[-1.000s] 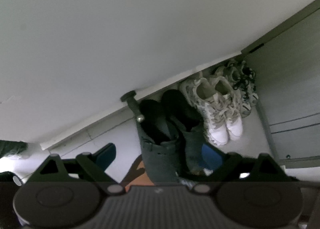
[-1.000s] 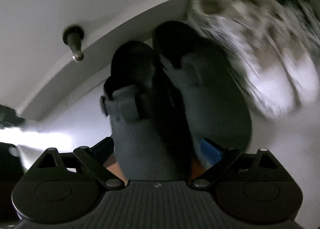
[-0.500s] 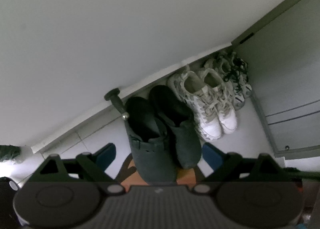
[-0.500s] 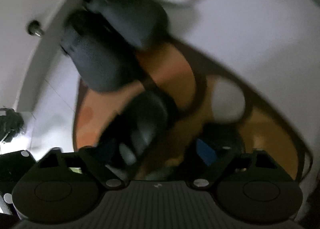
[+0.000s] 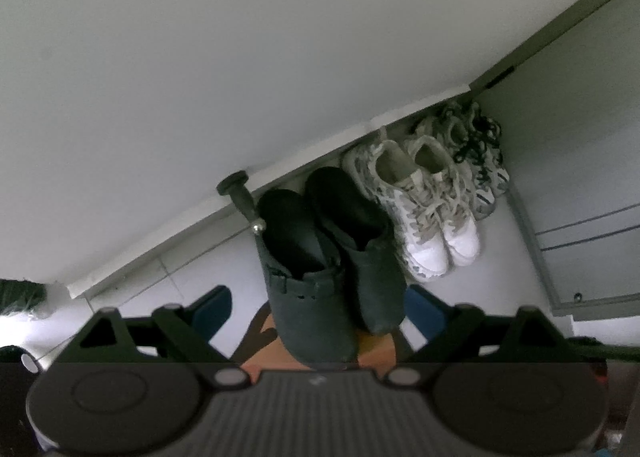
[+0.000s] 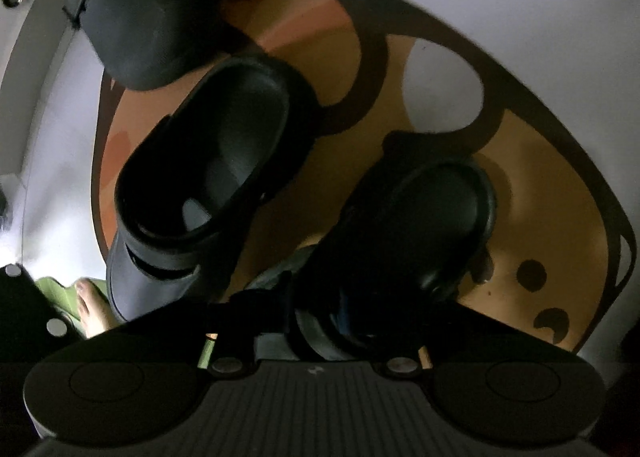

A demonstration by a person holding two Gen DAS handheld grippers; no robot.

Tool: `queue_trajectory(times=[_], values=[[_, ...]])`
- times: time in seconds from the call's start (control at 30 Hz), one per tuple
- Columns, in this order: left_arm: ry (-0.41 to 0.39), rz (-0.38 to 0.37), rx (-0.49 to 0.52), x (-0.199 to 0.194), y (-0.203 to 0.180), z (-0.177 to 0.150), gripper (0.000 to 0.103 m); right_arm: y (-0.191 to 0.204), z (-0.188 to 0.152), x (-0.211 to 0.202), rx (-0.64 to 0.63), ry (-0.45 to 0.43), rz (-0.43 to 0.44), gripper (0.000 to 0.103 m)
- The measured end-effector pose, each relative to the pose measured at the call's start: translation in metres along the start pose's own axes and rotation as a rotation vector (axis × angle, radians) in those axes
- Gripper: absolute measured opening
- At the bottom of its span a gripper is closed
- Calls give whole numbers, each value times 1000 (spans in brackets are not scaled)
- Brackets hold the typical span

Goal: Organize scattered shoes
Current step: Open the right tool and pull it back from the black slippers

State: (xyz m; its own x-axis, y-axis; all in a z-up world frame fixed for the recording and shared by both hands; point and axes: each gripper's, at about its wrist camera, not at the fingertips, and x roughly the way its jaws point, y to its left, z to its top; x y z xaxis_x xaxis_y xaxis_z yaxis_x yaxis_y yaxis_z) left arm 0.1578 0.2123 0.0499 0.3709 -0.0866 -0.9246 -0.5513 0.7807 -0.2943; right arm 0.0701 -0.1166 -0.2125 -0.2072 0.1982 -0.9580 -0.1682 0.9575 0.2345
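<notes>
My right gripper (image 6: 316, 321) is clenched on the right black sandal's (image 6: 416, 225) near end; its length runs away from me. My left gripper (image 5: 318, 309) hangs released.

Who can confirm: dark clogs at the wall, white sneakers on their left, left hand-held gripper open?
Wrong side: the left wrist view shows the white sneakers on the right of the dark clogs. Clogs at the wall, left hand-held gripper open: correct.

Clogs (image 5: 332, 257) side by side against wall, sneakers (image 5: 428, 209) right of them; sandals (image 6: 200, 185) on mat (image 6: 540, 197).
</notes>
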Motion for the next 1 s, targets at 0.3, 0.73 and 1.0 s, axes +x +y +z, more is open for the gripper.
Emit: queue_trajectory(times=[0.3, 0.73, 1.0], values=[[23, 5, 8, 7, -2, 8, 95, 20, 10, -1, -32, -12, 58, 19], [30, -15, 18, 2, -10, 21, 95, -10, 23, -15, 124, -45, 162, 63], [28, -18, 18, 7, -5, 19, 95, -4, 41, -13, 167, -58, 121, 86]])
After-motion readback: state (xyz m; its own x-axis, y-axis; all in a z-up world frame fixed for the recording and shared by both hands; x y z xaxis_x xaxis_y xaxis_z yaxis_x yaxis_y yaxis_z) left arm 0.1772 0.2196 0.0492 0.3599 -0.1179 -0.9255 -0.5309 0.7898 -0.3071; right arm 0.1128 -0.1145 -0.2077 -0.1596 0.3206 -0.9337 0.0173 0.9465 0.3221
